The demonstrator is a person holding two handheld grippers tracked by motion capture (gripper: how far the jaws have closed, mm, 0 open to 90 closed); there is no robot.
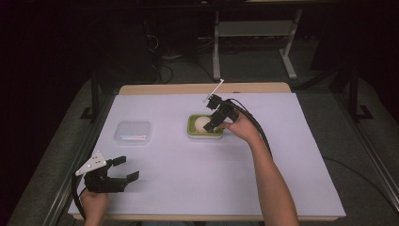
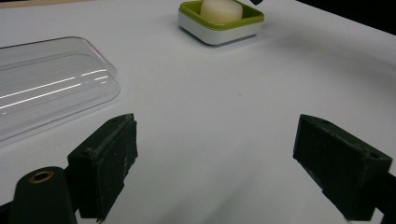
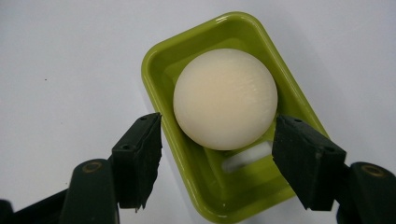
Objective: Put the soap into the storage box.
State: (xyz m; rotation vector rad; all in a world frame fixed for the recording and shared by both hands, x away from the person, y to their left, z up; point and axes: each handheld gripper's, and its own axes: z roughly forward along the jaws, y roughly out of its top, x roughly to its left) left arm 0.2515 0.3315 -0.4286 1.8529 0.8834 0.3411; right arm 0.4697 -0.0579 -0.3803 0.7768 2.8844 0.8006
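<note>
Right gripper [image 3: 217, 154] hovered over the green soap dish [image 3: 163, 70], jaws parted and straddling the round cream soap [image 3: 225, 99], pads clear of it on both sides. Soap sat in the dish, near the middle of the white table cover [image 1: 282, 155]. Over at the near left edge, the left gripper [image 1: 123, 168] rested with jaws spread wide, holding nothing. Clear plastic lid [image 1: 133, 132] lay just beyond it.

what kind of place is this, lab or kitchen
Most likely a lab or test room, not a kitchen: a table covered in white paper, metal frame legs and loose cables on the dark floor behind, and a hand-held gripper over a soap dish.
</note>
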